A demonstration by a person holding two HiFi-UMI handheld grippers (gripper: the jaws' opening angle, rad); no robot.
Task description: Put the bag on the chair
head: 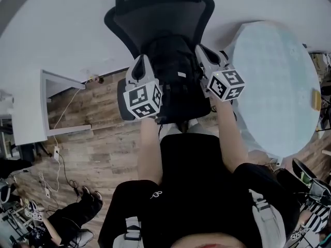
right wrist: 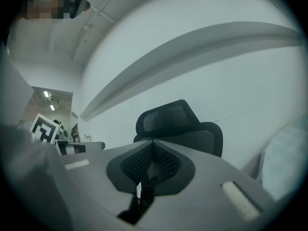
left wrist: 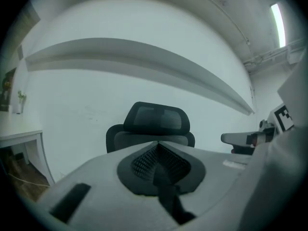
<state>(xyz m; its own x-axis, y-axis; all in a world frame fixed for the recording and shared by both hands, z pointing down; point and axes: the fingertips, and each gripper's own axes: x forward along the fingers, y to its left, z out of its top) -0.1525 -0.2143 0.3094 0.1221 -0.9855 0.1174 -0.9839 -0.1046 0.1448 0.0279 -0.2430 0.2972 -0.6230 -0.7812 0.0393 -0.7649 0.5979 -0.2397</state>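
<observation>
A black backpack (head: 173, 71) hangs upright in front of the black mesh office chair (head: 155, 9), over its seat. My left gripper (head: 141, 62) is at the bag's left shoulder and my right gripper (head: 205, 53) at its right shoulder. In the left gripper view the jaws (left wrist: 157, 146) are shut with a black strap (left wrist: 168, 196) pinched between them, and the chair's headrest (left wrist: 156, 119) stands straight ahead. The right gripper view shows the same: jaws (right wrist: 153, 146) shut on a black strap (right wrist: 144, 191), with the chair (right wrist: 178, 121) beyond.
A round pale table (head: 279, 81) stands close to the chair's right. A white desk (head: 31, 102) is at the left, with cables (head: 62, 164) on the wooden floor. Another person (head: 67, 221) sits at the lower left. A white wall is behind the chair.
</observation>
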